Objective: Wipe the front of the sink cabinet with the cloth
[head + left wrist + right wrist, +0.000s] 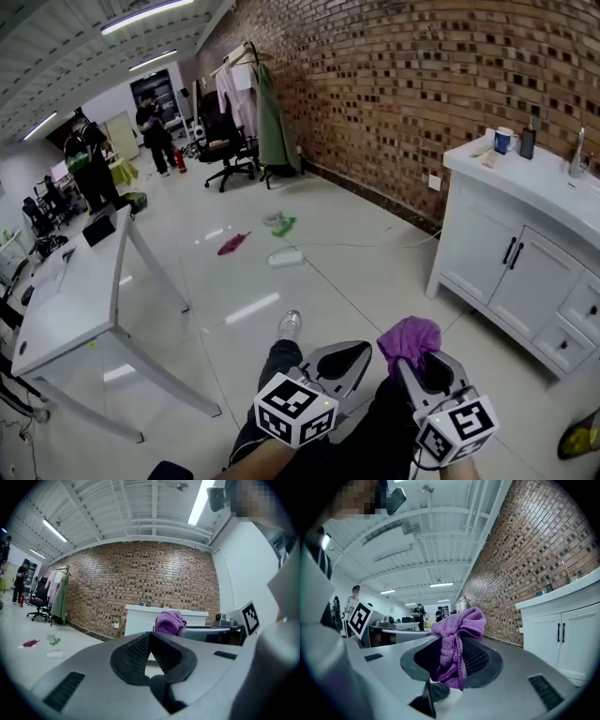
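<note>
The right claw [419,364] [454,645] is clenched on the purple cloth [410,337] [457,629]. The cloth is pinched between the pads, bunching up above the tips and hanging a little below them. The left claw [351,356] [150,638], just beside it on its left, is closed with its tips meeting and nothing between them. The white sink cabinet [511,267] [560,637] stands ahead and to the right of the right claw, well apart, with both doors shut. No cloth touches its front.
</note>
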Available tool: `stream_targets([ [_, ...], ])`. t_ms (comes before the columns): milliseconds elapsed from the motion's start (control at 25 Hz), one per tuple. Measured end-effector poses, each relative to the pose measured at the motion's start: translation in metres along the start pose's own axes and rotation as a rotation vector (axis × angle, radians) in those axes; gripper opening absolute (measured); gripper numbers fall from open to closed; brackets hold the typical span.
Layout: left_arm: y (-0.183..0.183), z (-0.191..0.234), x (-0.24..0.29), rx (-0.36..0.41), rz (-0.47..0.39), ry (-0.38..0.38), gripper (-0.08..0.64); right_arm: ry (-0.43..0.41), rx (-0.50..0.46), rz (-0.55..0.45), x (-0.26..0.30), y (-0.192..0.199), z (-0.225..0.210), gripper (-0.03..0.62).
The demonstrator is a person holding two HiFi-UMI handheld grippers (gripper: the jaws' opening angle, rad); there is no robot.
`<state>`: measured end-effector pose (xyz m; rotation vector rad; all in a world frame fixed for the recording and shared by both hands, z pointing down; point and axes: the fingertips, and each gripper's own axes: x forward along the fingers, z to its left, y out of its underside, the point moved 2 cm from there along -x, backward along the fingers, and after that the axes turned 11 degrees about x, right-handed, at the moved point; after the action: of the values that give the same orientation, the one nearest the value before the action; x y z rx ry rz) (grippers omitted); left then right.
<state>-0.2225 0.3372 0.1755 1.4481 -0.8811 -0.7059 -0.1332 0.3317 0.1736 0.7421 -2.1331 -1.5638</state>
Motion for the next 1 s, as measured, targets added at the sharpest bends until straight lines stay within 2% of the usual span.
stream_targets([
  [200, -0.009, -0.042, 0.042, 0.01, -0.007, 0.103, 0.002, 0.11, 0.012, -0.03, -0.045, -0.012, -0.039, 0.117],
  [400, -0.012, -0.084, 0.075, 0.04, -0.001, 0.241, 0.002, 0.233, -0.002, -0.061, -0.09, -0.024, -0.067, 0.117],
  [640, -0.032, -0.132, 0.104, 0.043, -0.039, 0.377, 0.002, 0.371, -0.013, -0.187, -0.141, -0.061, -0.09, 0.117],
  [760, -0.033, -0.153, 0.113, 0.074, -0.021, 0.431, 0.002, 0.415, 0.004, -0.258, -0.165, -0.061, -0.095, 0.117],
  [1000, -0.041, -0.188, 0.138, 0.074, -0.041, 0.483, 0.002, 0.51, 0.005, -0.241, -0.218, -0.051, -0.117, 0.117],
])
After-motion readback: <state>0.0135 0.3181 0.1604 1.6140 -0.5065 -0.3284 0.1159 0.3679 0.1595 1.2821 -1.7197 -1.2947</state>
